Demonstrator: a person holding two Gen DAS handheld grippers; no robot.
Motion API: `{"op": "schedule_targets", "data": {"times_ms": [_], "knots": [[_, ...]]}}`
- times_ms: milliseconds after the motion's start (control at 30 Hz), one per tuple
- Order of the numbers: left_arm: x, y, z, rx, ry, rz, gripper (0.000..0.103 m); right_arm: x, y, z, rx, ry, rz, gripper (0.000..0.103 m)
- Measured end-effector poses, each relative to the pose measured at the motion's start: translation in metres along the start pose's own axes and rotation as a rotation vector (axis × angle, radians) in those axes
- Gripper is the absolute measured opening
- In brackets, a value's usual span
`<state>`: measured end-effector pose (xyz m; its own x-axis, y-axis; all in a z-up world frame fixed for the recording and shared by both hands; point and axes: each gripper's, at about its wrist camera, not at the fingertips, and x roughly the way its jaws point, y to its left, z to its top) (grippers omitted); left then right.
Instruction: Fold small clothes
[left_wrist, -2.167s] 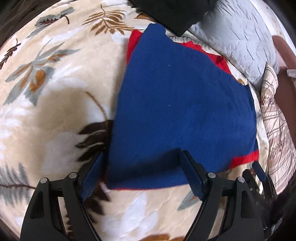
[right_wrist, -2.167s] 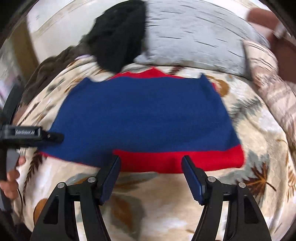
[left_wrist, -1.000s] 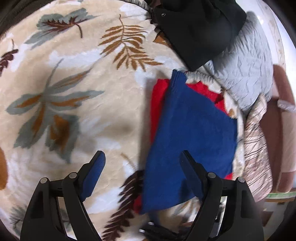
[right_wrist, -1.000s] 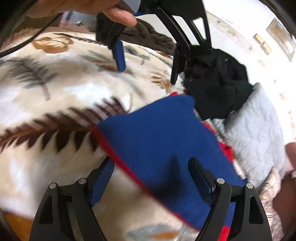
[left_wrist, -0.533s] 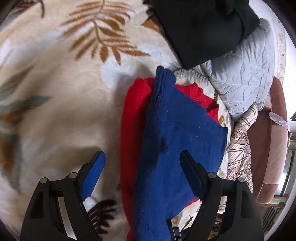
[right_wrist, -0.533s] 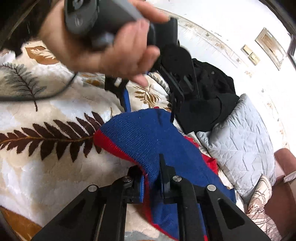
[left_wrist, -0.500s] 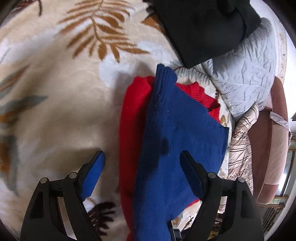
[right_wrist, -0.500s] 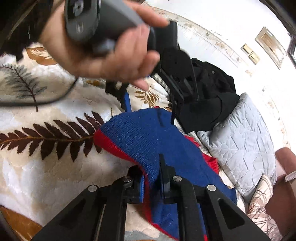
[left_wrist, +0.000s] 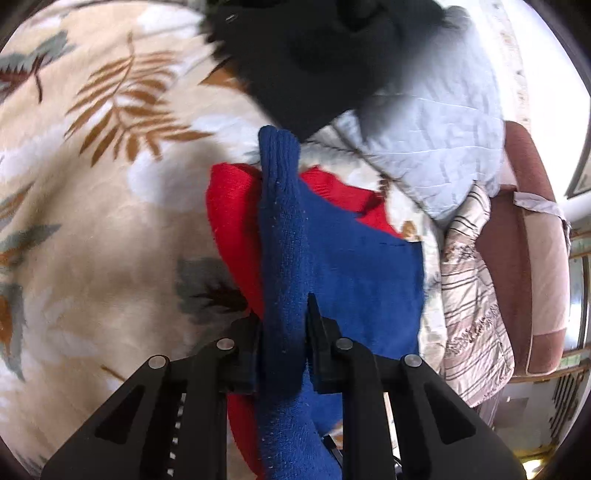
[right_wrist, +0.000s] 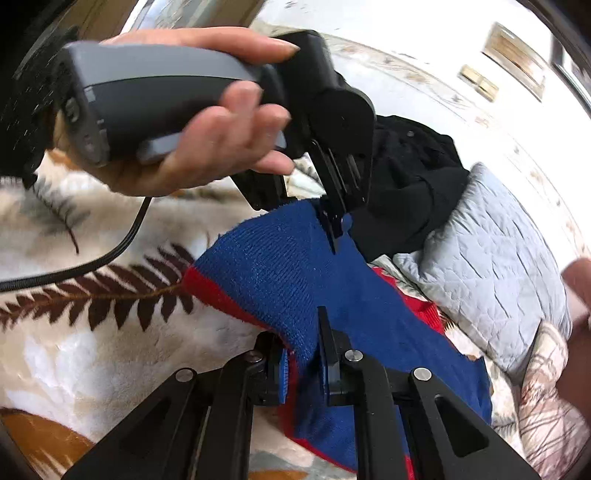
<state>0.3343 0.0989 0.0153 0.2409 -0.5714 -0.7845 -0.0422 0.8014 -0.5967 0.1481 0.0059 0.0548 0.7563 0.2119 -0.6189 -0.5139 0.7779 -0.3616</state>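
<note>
A small blue and red knit garment (left_wrist: 354, 266) lies on a cream leaf-print blanket (left_wrist: 103, 229). In the left wrist view my left gripper (left_wrist: 283, 332) is closing, and its jaws pinch a raised ridge of the blue cloth. In the right wrist view my right gripper (right_wrist: 301, 356) is shut on the near edge of the same blue and red garment (right_wrist: 288, 273), which lifts off the blanket (right_wrist: 110, 339). Beyond it a hand (right_wrist: 192, 147) holds the left gripper (right_wrist: 334, 225), whose fingers bite the garment's far edge.
Black clothing (left_wrist: 317, 55) is heaped at the far side, against a grey quilted pillow (left_wrist: 436, 147). A striped cloth (left_wrist: 476, 295) and a brown chair (left_wrist: 524, 236) stand to the right. A black cable (right_wrist: 92, 258) trails over the blanket.
My left gripper, open half a second ago, has moved onto the garment and closed on a fold of it. My right gripper shut on the near edge a second ago and has lifted it.
</note>
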Motion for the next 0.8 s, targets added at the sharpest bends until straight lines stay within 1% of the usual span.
{"op": "schedule_targets", "data": {"times_ms": [167, 233, 433, 600, 800], "knots": [[-0.007, -0.041, -0.006, 0.055, -0.024, -0.013, 0.016, -0.017, -0.028, -0.003, 0.108, -0.018, -0.002, 0.011], [-0.008, -0.057, -0.009, 0.077, -0.031, -0.014, 0.016, -0.024, -0.044, -0.007, 0.173, -0.02, 0.001, 0.011], [-0.003, -0.094, -0.015, 0.106, -0.032, -0.026, 0.016, -0.041, -0.089, -0.023, 0.333, -0.025, 0.013, 0.011], [0.013, -0.127, -0.021, 0.128, -0.024, -0.017, 0.016, -0.052, -0.122, -0.043, 0.448, -0.023, 0.018, 0.011], [0.038, -0.154, -0.024, 0.127, -0.004, 0.003, 0.016, -0.053, -0.152, -0.07, 0.59, -0.019, 0.041, 0.011]]}}
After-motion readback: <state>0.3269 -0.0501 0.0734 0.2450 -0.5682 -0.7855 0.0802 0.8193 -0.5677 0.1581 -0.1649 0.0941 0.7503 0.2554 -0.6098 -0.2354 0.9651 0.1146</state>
